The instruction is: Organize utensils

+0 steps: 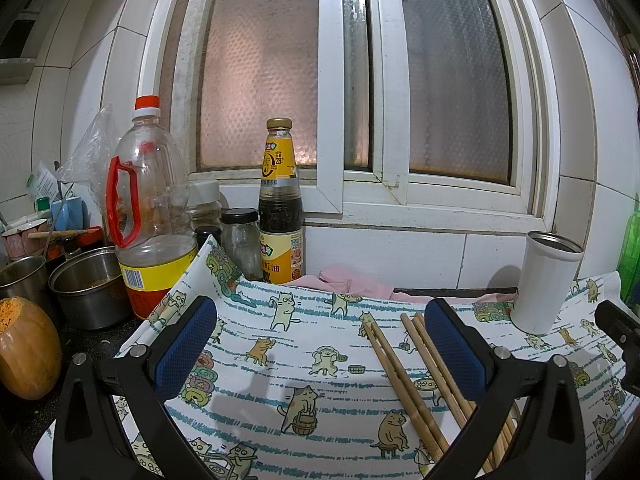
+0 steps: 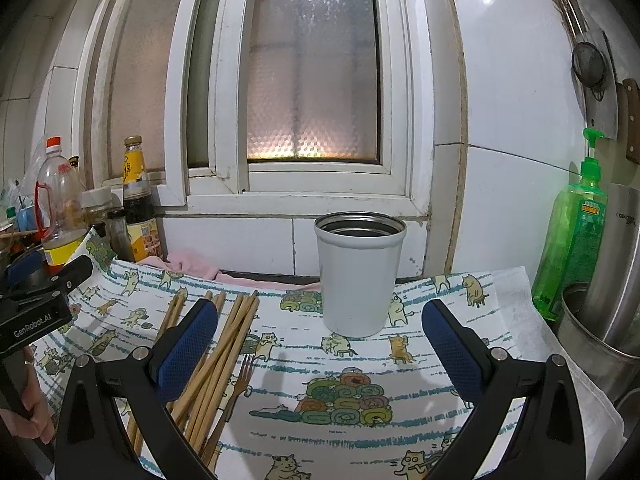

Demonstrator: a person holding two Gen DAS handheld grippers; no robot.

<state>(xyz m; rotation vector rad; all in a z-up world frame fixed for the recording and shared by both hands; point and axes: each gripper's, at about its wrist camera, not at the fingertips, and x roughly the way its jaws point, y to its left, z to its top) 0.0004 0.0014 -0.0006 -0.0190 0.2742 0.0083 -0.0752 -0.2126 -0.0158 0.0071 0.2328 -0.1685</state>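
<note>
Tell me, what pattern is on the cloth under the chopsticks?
Cartoon cats with teal stripes on the white cloth, under the chopsticks; clearest in the right wrist view.

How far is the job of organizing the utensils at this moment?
Nothing looks done yet. The white cup stands upright on the cat cloth, and no utensil sticks out of it. The chopsticks and a fork lie loose on the cloth. In hand: nothing; the left gripper and right gripper are both open. Left: pick up all the utensils and stand them in the cup.
</note>
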